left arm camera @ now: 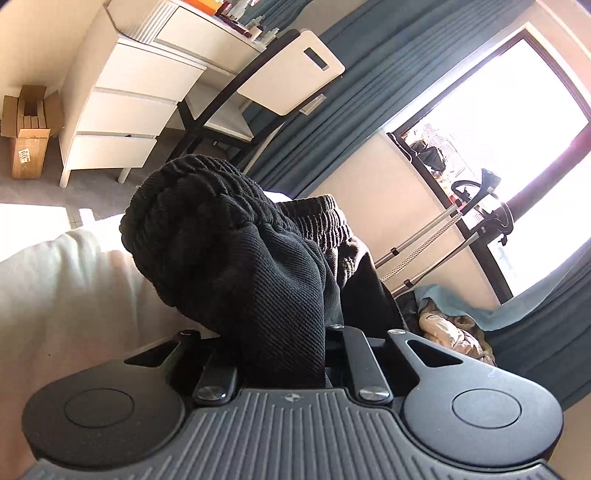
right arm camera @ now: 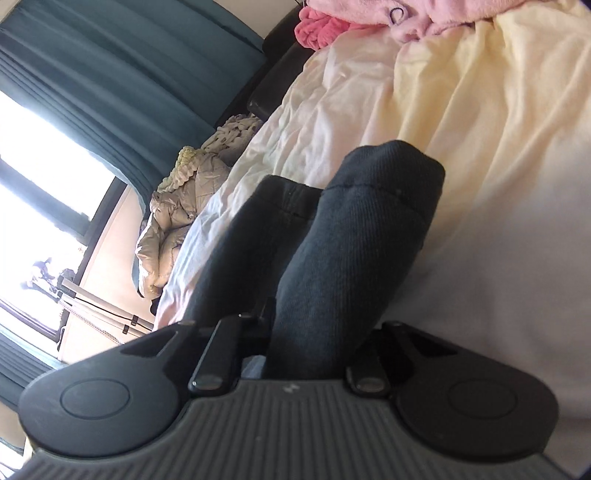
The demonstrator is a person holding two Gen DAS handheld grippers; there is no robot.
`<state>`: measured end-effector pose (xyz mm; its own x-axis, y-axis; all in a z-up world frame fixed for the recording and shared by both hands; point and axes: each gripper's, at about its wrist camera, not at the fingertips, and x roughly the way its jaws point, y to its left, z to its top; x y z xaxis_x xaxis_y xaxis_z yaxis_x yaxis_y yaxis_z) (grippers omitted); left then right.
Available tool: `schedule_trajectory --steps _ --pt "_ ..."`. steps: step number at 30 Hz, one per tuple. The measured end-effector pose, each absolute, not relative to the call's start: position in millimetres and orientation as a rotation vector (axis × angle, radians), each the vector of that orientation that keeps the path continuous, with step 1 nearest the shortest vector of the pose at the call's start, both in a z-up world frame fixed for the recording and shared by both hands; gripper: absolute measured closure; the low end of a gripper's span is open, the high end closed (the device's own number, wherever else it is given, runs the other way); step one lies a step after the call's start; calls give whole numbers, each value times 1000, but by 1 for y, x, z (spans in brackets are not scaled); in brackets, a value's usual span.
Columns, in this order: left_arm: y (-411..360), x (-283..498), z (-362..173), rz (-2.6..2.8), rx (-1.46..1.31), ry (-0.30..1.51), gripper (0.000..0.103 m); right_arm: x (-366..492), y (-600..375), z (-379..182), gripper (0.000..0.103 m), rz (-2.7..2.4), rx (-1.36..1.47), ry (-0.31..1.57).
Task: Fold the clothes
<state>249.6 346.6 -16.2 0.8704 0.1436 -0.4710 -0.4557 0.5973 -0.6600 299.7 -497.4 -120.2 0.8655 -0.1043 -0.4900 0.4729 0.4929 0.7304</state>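
Black knitted trousers (left arm camera: 236, 258) with a ribbed, gathered waistband are clamped in the left tool (left arm camera: 288, 354): the dark cloth is pinched where it enters the narrowed jaws and bulges out beyond them toward twelve o'clock. The elastic waistband is seen bunched at about one o'clock from the tool, over the pale bed cover (left arm camera: 66, 295) that fills the nine o'clock side of the left wrist view. No earlier picture is given for comparison.

In the right wrist view the right tool (right arm camera: 306, 354) is likewise closed tight on a fold of the same dark garment (right arm camera: 354, 240), whose ribbed hem end stands up toward twelve o'clock; a second dark fold lies just beside it at eleven o'clock. The cloth is held above the cream crumpled bed sheet (right arm camera: 461, 129), which spreads from twelve to three o'clock.

Farther out, a pink fleece garment (right arm camera: 388, 18) is heaped at twelve o'clock on the bed, and a beige quilted jacket (right arm camera: 173, 229) lies at nine o'clock by the bed's edge. Teal curtains (right arm camera: 110, 74) hang at ten o'clock beside a bright window. In the left wrist view a white chest of drawers (left arm camera: 125, 110) is placed at eleven o'clock, with an open cardboard box (left arm camera: 26, 140) on the grey floor at ten o'clock.
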Motion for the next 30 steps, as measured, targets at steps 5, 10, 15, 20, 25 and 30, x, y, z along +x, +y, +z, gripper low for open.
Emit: schedule_trajectory --steps 5,10,15,20,25,30 --pt "333 223 37 319 -835 362 88 276 -496 -67 93 -335 972 369" --pt "344 162 57 301 -870 370 88 227 -502 -36 93 -314 1000 335" --pt "357 102 22 304 -915 474 88 156 -510 -57 93 -343 1087 351" --pt "362 77 -10 310 -856 534 87 106 -511 -93 93 -388 1218 436" --pt "365 71 -24 294 -849 525 86 92 -506 -120 92 -371 1173 398" --pt "366 56 -37 252 -759 571 75 84 -520 -164 91 -337 1345 382"
